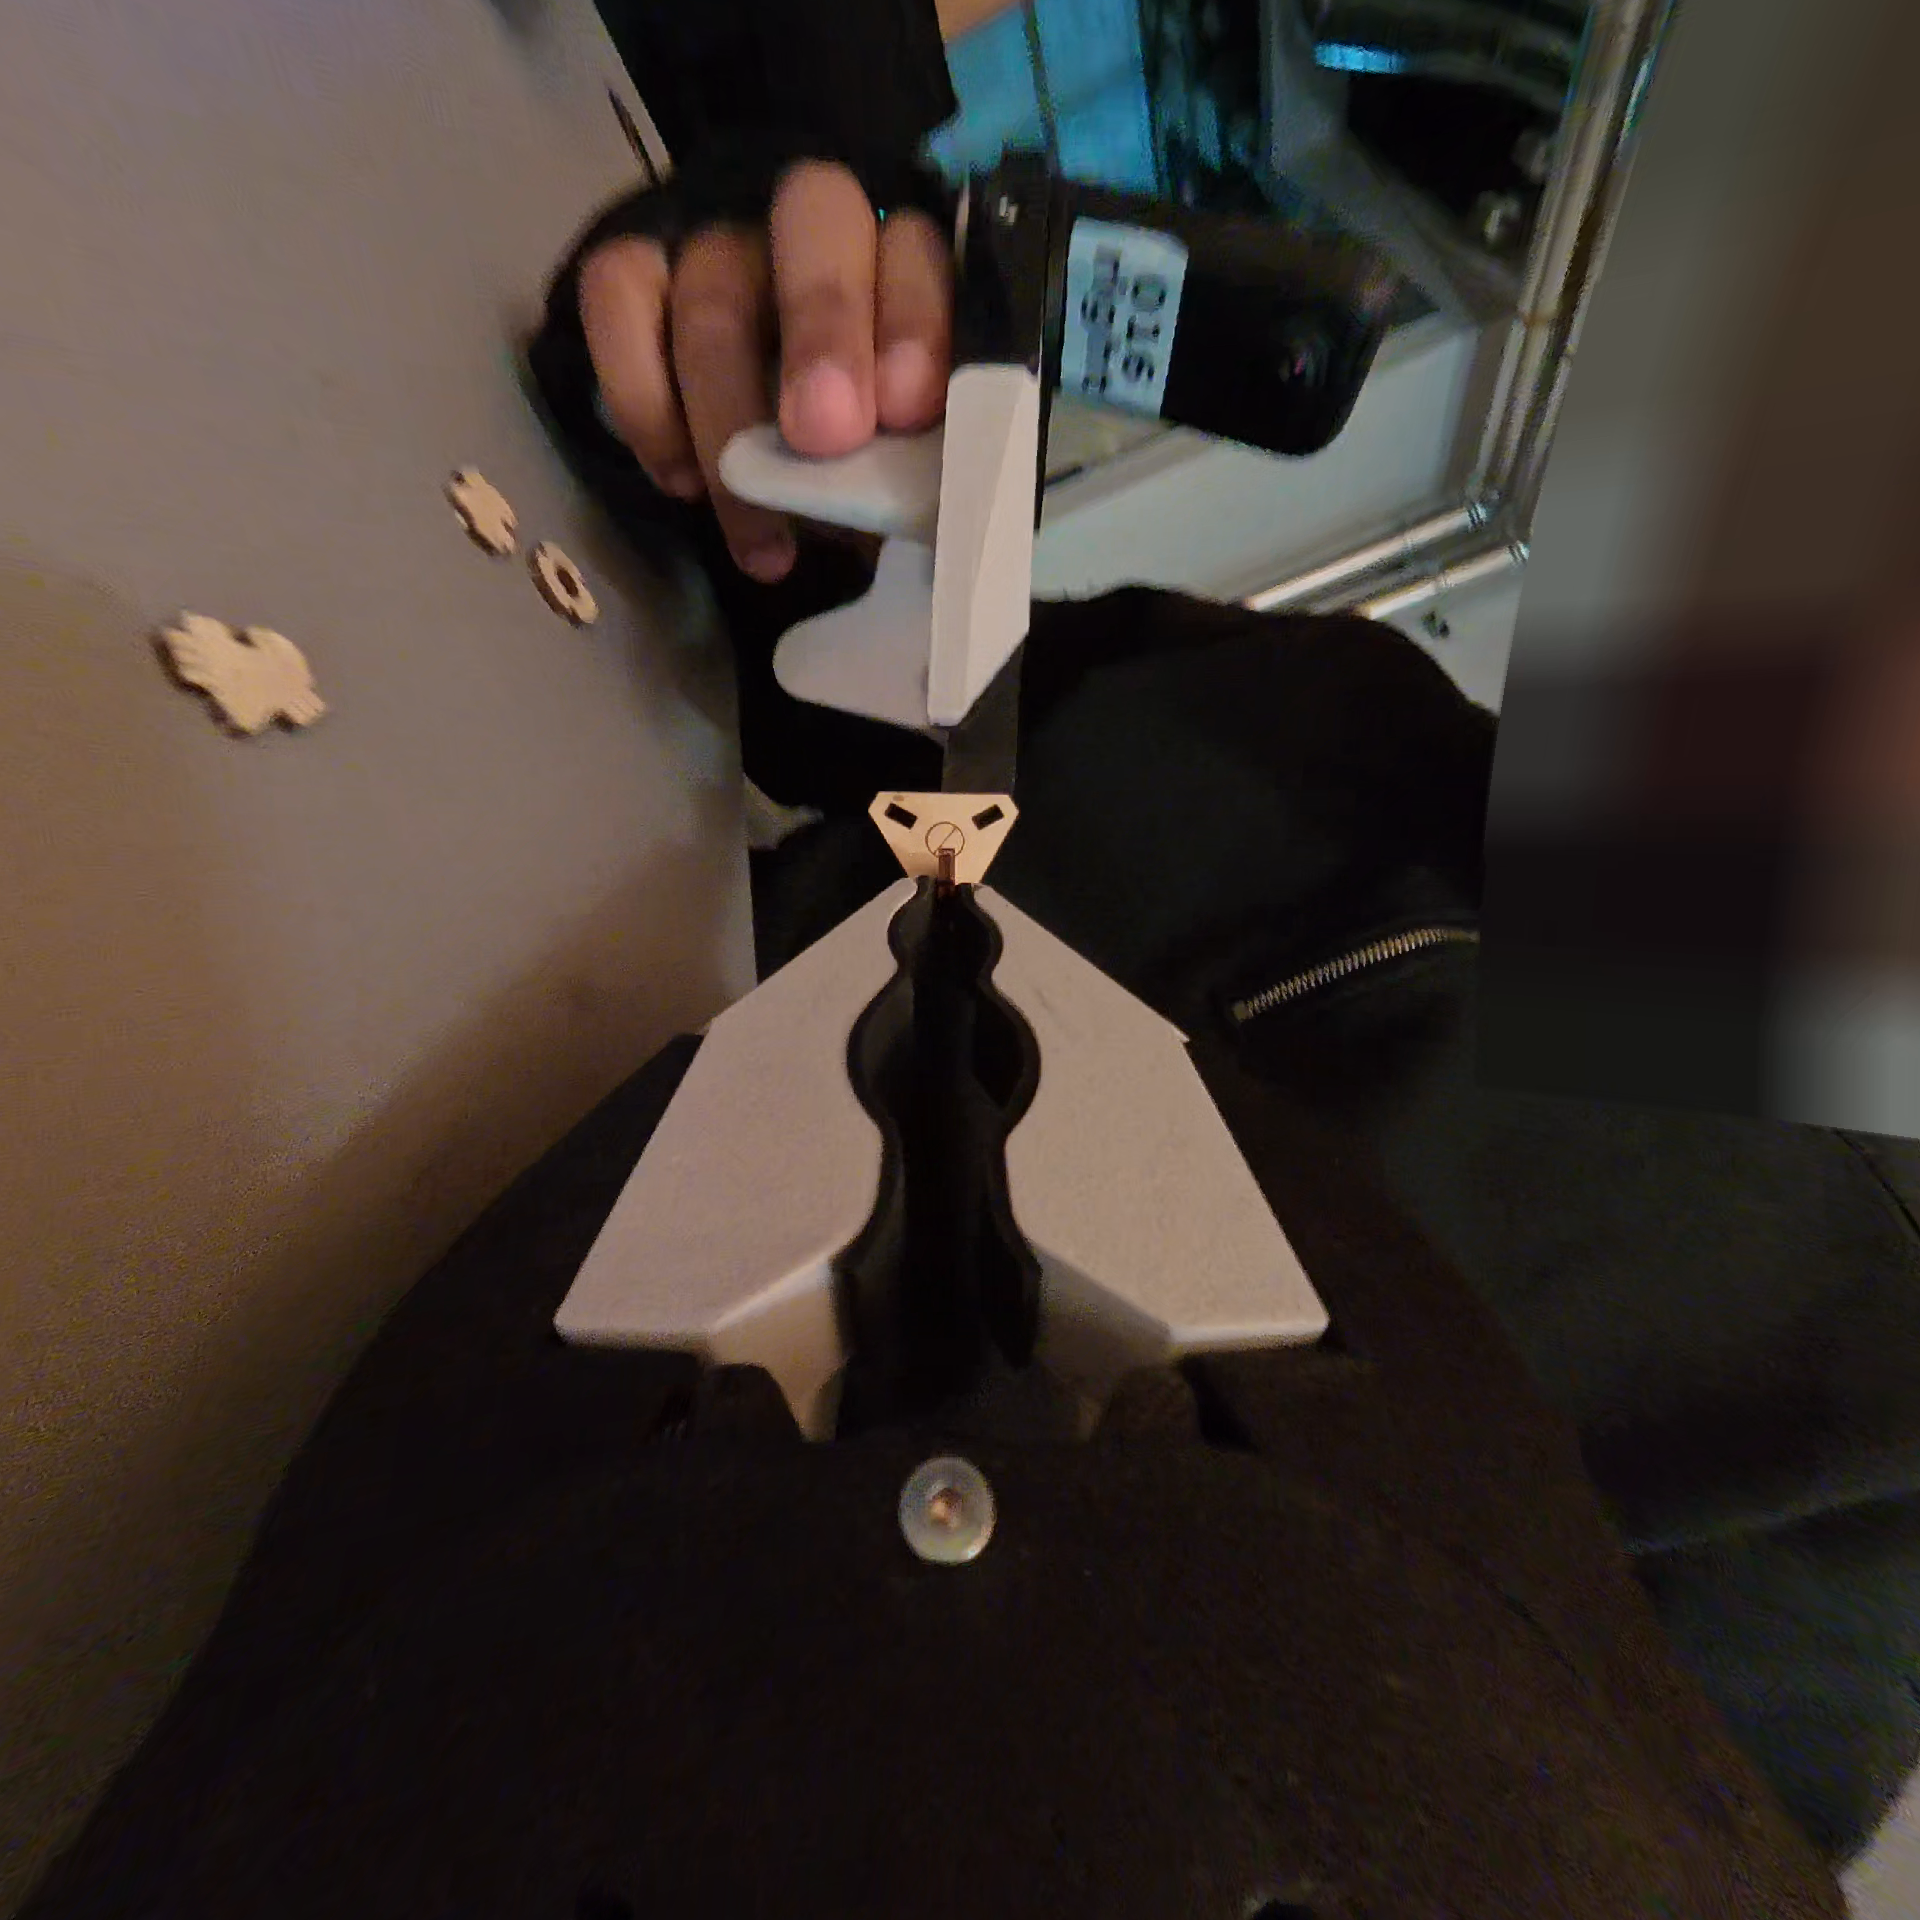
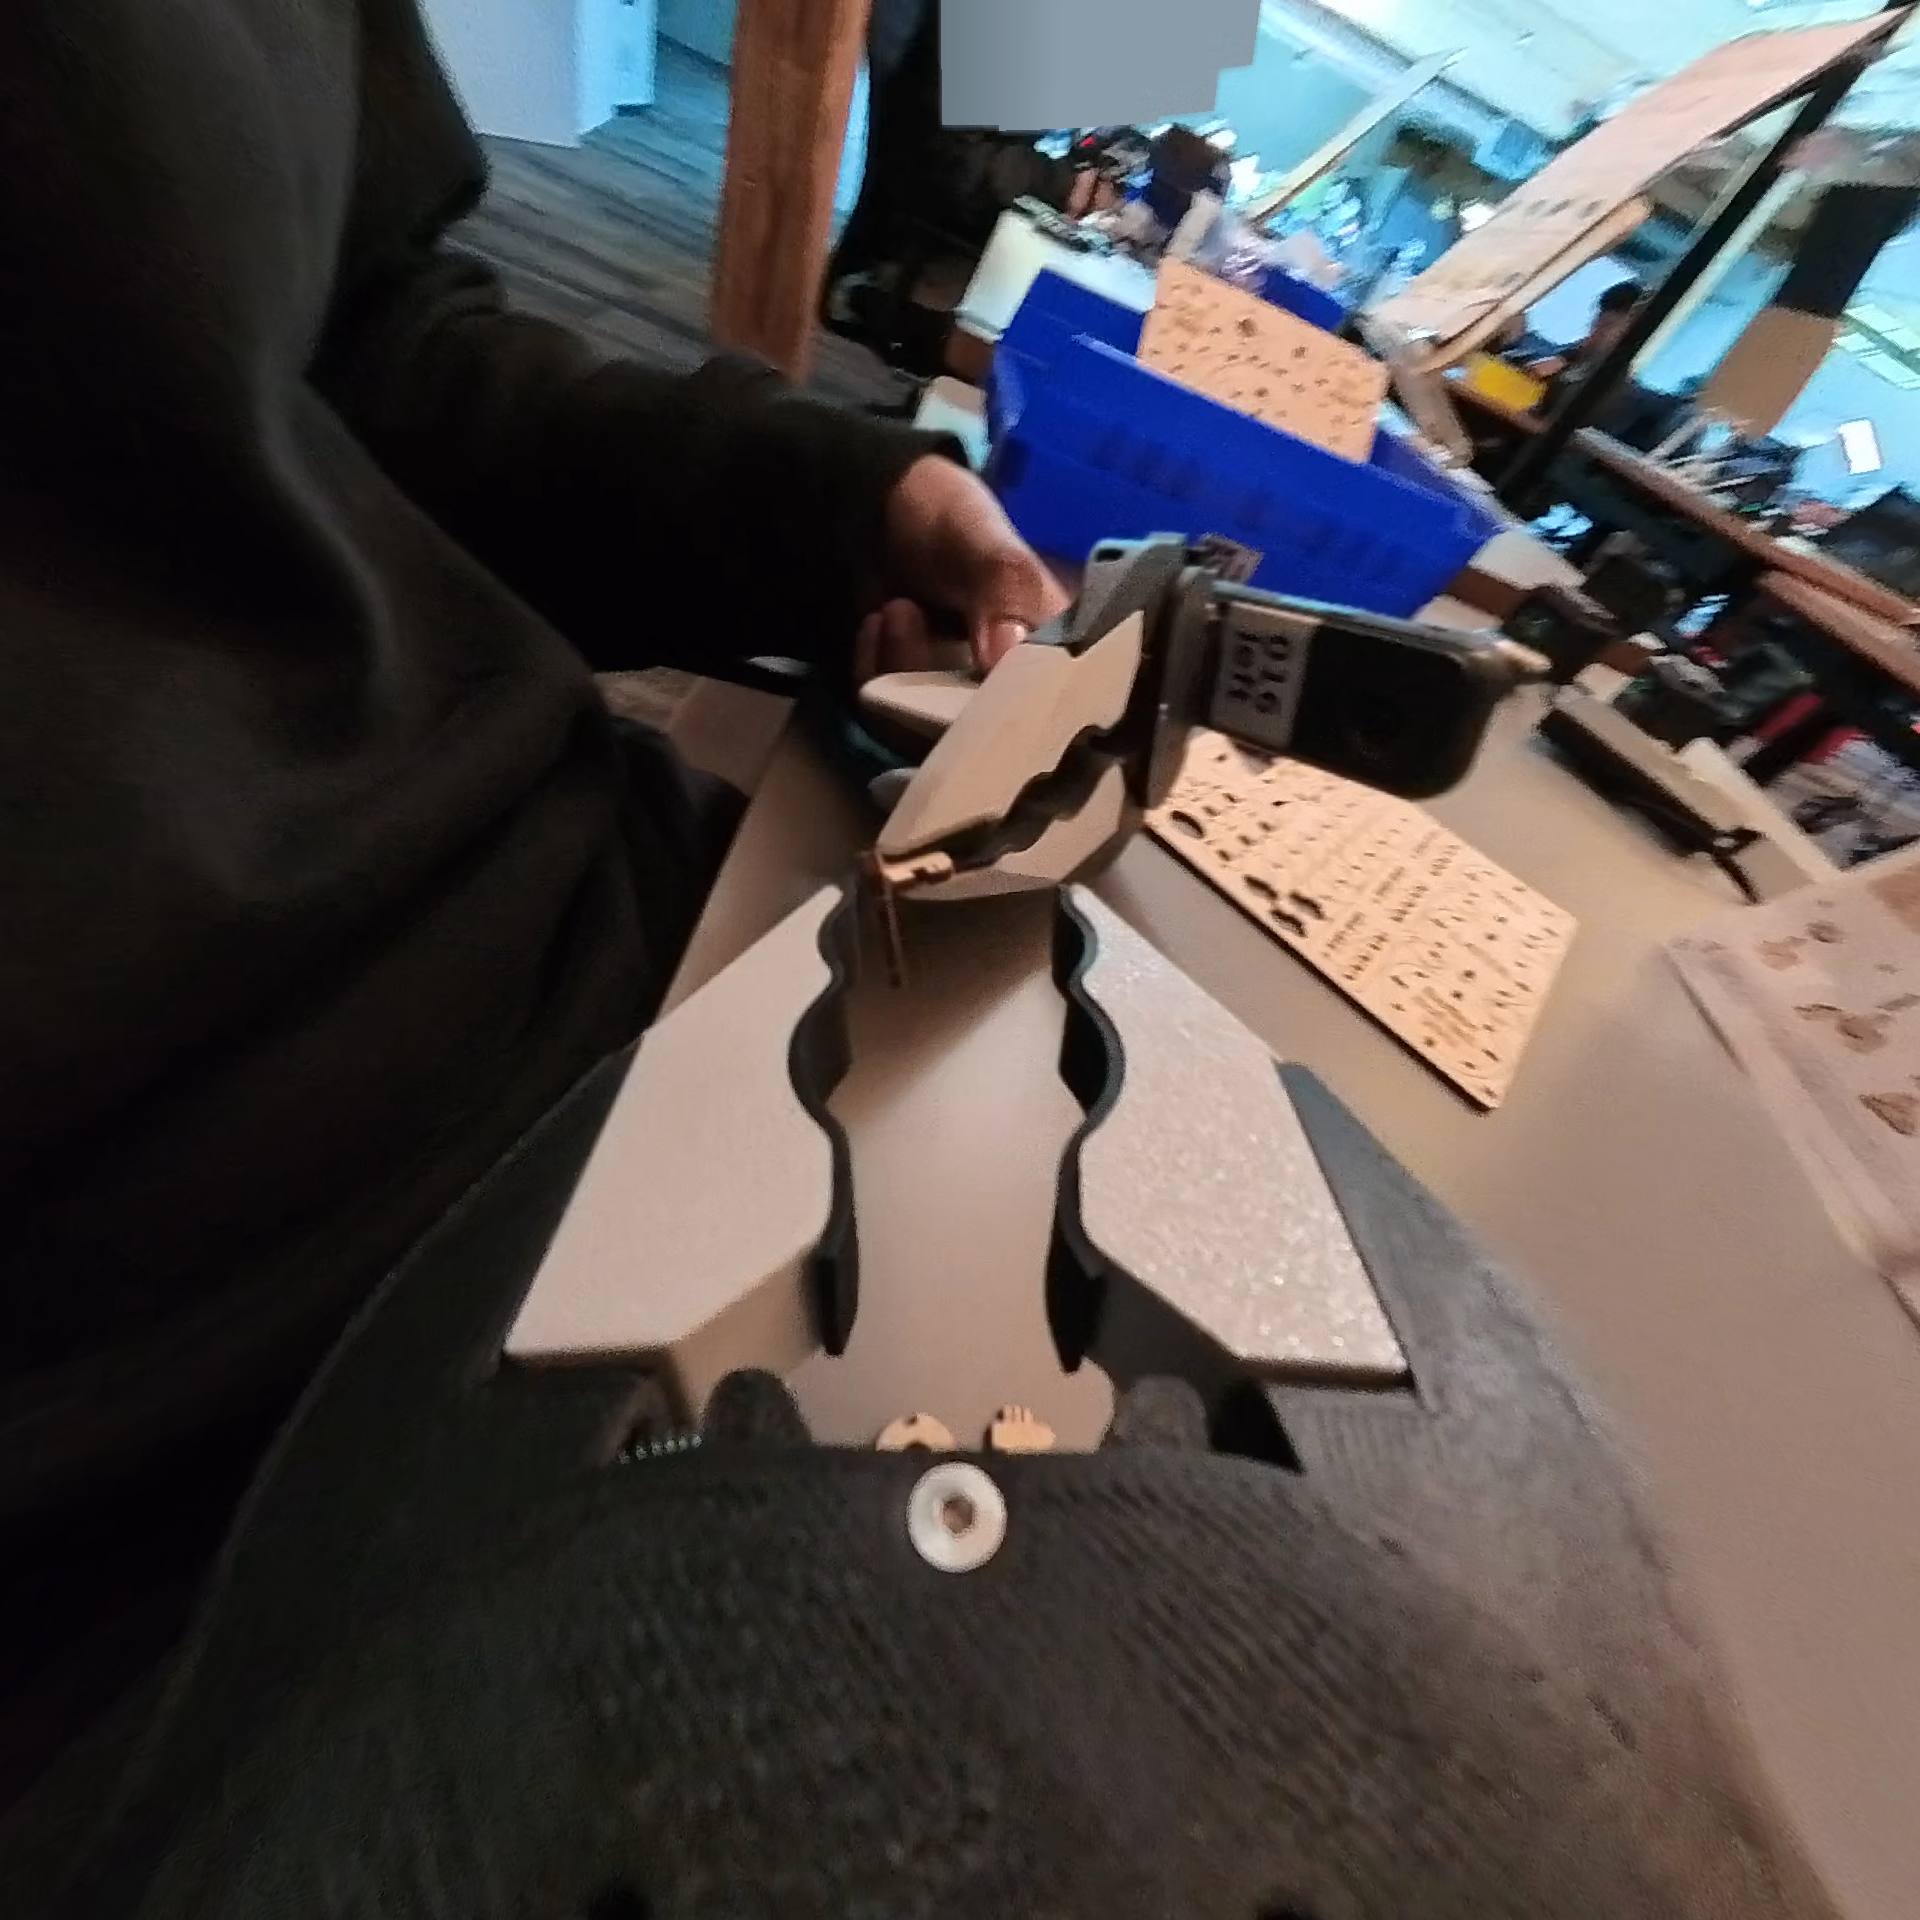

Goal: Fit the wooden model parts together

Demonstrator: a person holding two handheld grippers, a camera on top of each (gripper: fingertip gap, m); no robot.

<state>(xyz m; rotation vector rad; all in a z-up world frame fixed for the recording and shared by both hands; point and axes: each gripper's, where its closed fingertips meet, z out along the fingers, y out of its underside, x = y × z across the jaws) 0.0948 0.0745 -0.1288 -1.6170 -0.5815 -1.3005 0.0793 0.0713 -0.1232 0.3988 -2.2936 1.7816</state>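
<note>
Plywood, thin and pale, is what the left tongs (image 1: 943,883) are clamped on: a small laser-cut piece (image 1: 943,831), triangular with slots and a scribed circle, is pinched at its narrow end so that the slotted face stays free and in sight. A second flat part seems to be slotted through it and hangs down edge-on, best seen from the right wrist view (image 2: 891,935); blur hides how the two are joined. The piece is held in the air at the near edge of the desk (image 1: 312,883), not resting on it, which leaves room on both sides.

The right tongs (image 2: 956,935) are held part-way apart with nothing between the pads, just beside the hanging part, their left finger (image 2: 821,945) close to it; contact cannot be told. A hand (image 1: 769,343) grips the right handle from above.

On the desk, three small loose cut-outs (image 1: 241,673) lie to the left, apart from each other. A perforated plywood sheet (image 2: 1371,914) lies flat farther right, within reach, and a blue bin (image 2: 1226,488) with another sheet stands at the far side.
</note>
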